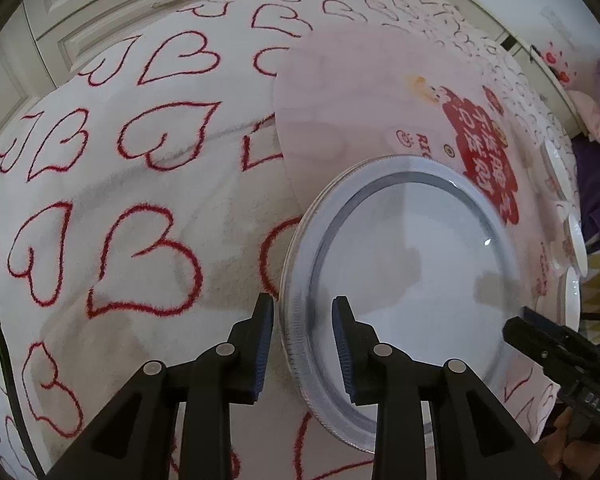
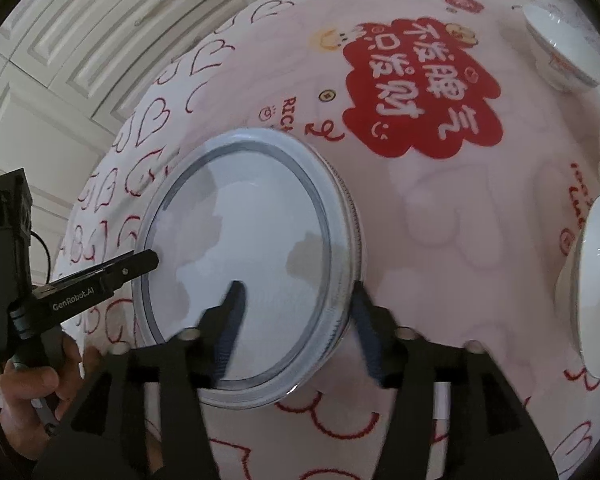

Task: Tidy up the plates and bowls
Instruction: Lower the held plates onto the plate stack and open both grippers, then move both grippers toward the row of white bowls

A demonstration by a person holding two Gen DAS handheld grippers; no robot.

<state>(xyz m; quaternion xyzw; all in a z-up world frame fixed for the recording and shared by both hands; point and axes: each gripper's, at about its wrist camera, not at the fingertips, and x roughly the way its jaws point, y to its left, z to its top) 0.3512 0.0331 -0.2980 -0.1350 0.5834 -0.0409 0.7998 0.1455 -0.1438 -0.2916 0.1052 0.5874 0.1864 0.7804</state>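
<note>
A white heart-print cloth (image 1: pixel 148 184) lies under a pink mat (image 2: pixel 440 208); panelled cabinet doors (image 2: pixel 80 40) stand behind.

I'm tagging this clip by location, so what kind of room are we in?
Probably a home, maybe a bedroom or living space: a fluffy heart-print blanket under a pink mat, panelled white cabinet doors behind, and a plate and bowls on the mat.

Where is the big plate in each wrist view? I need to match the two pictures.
Left wrist: the plate fills the lower right, its rim between the left gripper fingers.
Right wrist: the plate sits centre-left, its rim between the right gripper fingers.
Shared landmark: the red patch on the pink mat beyond the plate.
</note>
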